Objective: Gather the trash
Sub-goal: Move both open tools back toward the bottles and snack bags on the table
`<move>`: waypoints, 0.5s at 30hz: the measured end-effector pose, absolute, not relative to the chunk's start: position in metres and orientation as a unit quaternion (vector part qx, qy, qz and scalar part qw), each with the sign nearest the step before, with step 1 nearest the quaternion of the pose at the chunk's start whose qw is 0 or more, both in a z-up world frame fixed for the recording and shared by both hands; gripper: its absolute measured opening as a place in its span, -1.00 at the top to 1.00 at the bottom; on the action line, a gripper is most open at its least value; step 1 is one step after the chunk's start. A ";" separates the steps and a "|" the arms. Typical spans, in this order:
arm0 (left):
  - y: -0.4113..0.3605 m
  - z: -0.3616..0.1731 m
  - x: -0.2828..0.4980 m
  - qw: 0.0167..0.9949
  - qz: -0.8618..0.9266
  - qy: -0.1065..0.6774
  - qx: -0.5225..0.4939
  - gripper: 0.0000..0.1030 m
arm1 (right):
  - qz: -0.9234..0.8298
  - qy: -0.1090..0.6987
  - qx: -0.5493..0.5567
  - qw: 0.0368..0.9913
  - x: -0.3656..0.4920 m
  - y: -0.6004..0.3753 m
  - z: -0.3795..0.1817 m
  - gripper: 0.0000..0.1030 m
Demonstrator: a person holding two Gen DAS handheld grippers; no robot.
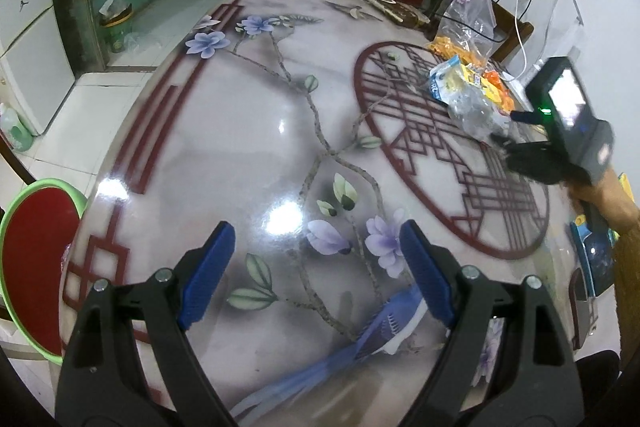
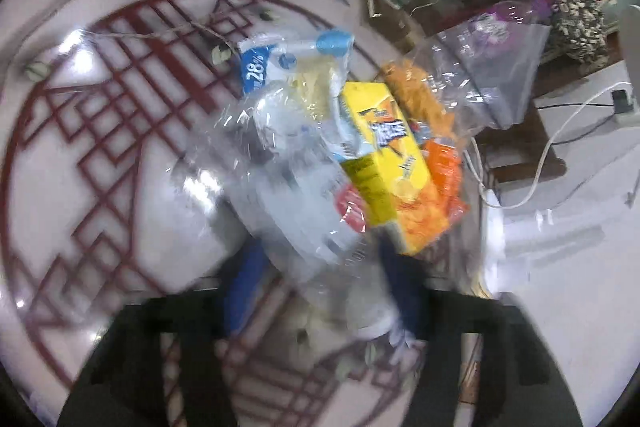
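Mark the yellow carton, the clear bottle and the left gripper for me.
yellow carton (image 2: 378, 151), right wrist view, front face.
clear bottle (image 2: 288, 187), right wrist view, crumpled body.
left gripper (image 1: 316, 267), left wrist view, midway between its blue fingers.

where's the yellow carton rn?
In the right wrist view, the yellow carton lies in the trash pile on the table, right of the crumpled clear bottle.

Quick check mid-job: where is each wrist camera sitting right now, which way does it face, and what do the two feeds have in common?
Left wrist: low over the near table, facing across it toward the kitchen; its open left gripper and the right gripper show.
Right wrist: close over the trash, blurred, facing the clear bag of trash; right gripper fingers straddle a crushed bottle.
Shared: the bag and the red lattice circle.
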State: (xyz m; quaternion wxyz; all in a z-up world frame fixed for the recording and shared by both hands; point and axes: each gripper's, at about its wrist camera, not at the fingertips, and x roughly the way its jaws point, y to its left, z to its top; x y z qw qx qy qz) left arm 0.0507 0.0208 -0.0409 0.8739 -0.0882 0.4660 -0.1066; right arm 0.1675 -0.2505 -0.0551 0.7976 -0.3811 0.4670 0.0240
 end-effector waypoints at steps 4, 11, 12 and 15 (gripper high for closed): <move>0.018 -0.042 0.050 0.877 -0.098 0.465 -0.075 -0.59 | 0.048 0.495 -0.289 0.818 0.145 -0.273 -0.030 0.93; 0.001 -0.043 0.042 0.879 -0.115 0.461 -0.047 -0.60 | 0.044 0.455 -0.126 0.881 0.091 -0.319 0.006 -0.47; -0.006 -0.043 0.040 0.880 -0.119 0.460 -0.032 -0.62 | 0.041 0.445 -0.116 0.887 0.091 -0.325 0.006 -0.49; -0.024 -0.045 0.034 0.882 -0.129 0.453 0.012 -0.64 | 0.051 0.459 -0.091 0.882 0.105 -0.330 0.001 -0.54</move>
